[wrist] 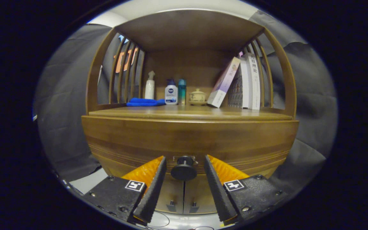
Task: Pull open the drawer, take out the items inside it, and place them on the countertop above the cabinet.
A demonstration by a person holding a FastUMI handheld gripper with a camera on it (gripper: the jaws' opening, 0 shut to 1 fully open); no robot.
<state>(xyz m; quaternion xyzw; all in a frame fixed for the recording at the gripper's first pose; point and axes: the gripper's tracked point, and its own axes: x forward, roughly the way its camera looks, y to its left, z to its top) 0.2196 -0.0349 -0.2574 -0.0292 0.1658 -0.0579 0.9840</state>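
Observation:
A wooden cabinet stands in front of me. Its drawer front [123, 143] spans the middle and is shut. A dark round knob [184, 169] sticks out from the drawer's lower middle. My gripper [185, 164] is open, its two fingers flanking the knob on either side with a gap to each; neither finger touches it. The drawer's inside is hidden. Above the drawer lies the wooden countertop [187, 113].
On the countertop stand a blue folded cloth [145, 102], a white pump bottle [149, 86], a white-and-blue bottle [171, 92], a teal bottle [181, 91], a small lidded pot [197, 95] and leaning books [238, 84]. Two lower cabinet doors [184, 198] sit below the knob.

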